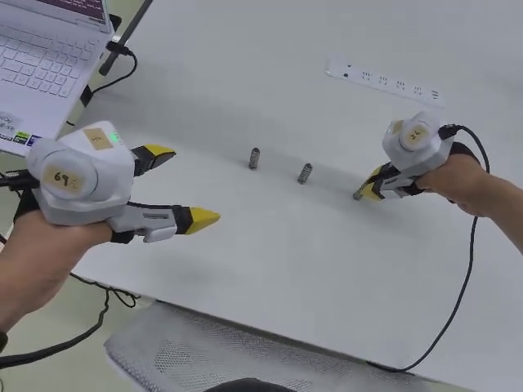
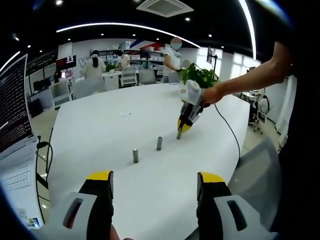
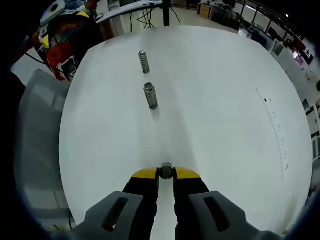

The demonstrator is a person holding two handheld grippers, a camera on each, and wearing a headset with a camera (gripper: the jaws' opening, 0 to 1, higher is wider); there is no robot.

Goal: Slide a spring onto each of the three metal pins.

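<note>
Two upright pins with coiled springs on them stand on the white table: the nearer spring and the middle one. My right gripper is tilted down at the table to their right. It is shut on a third small grey spring, whose lower end is at the tabletop. Whether a pin is inside it is hidden. My left gripper hovers open and holds nothing, well left of the row.
A white laptop with cables sits at the table's far left corner. A white power strip lies at the back right. The right gripper's black cable trails over the front edge. A grey mesh chair stands below the edge.
</note>
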